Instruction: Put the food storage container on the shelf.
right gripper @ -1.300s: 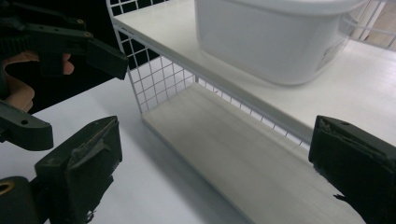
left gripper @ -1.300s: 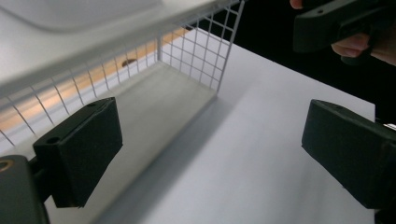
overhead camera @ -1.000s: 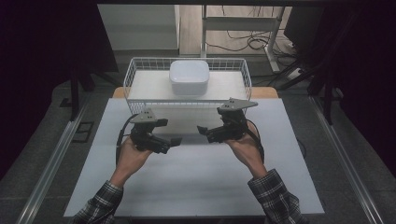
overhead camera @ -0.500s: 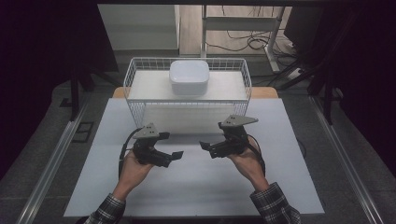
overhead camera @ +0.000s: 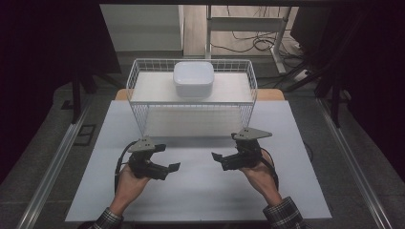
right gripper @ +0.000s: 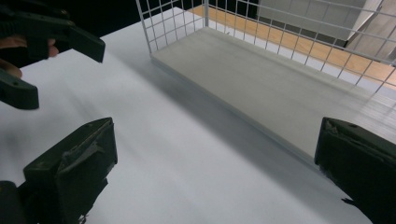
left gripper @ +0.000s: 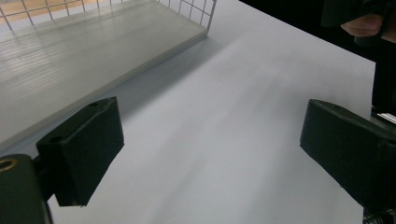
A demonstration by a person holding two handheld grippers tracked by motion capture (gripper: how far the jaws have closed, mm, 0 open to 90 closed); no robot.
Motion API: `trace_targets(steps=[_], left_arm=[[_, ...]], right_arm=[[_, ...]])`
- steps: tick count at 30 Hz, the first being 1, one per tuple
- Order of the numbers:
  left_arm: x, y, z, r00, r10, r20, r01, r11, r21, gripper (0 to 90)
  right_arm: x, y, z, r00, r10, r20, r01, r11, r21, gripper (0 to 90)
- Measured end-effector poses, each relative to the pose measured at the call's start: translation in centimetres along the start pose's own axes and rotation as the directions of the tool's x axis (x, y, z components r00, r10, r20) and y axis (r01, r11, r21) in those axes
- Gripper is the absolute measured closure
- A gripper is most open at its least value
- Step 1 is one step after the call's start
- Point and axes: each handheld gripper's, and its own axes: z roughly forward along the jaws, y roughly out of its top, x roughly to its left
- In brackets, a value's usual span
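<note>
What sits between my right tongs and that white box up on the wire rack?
The wire rack's near mesh wall does. The white box rests on the rack's upper shelf, beyond and above the open right tongs. Only bare table lies before the rack.

We find no legible text, label, brand, number or sign in any view. The white table (overhead camera: 200,191), the wire basket (overhead camera: 143,117) and the white container (overhead camera: 193,78) in it carry plain, unmarked surfaces. The black jaws in both gripper views likewise bear no readable marking.
</note>
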Motion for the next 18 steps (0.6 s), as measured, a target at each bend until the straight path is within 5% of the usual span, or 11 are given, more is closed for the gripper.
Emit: trace_targets(steps=[18], left_arm=[[-1.2, -2.9, 0.1, 0.9999, -0.003, -0.016, 0.004, 0.9994, 0.034, 6.2]], right_arm=[[0.5, -3.3, -0.7, 0.9998, -0.008, 0.016, 0.008, 0.999, 0.035, 0.0]])
